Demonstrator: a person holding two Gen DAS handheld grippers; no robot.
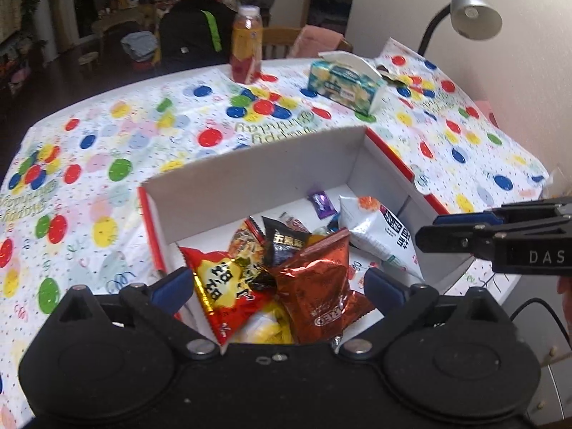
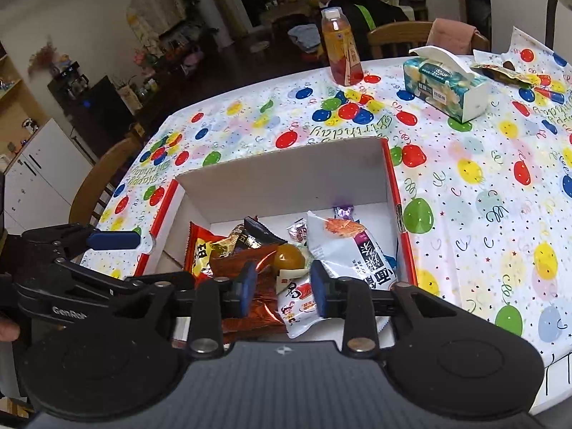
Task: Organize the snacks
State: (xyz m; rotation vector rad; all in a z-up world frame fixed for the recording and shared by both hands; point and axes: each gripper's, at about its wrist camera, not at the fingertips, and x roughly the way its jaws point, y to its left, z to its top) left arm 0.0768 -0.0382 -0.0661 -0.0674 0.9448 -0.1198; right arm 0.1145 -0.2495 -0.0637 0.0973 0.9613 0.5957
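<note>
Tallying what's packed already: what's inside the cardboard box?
Cardboard box: red packet, copper packet, black packet, white bag, purple candy. Anything underneath is hidden.

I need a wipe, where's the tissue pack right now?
The tissue pack lies on the far right of the table, beyond the snack box, right of the juice bottle.

A white plastic cloth (image 2: 464, 214) printed with red, blue, yellow and green balloons covers the tabletop. The cardboard box (image 2: 286, 175) is white inside, red-edged. Inside lie a copper-red foil packet (image 1: 314, 286) and a red-yellow snack bag (image 1: 221, 289).
</note>
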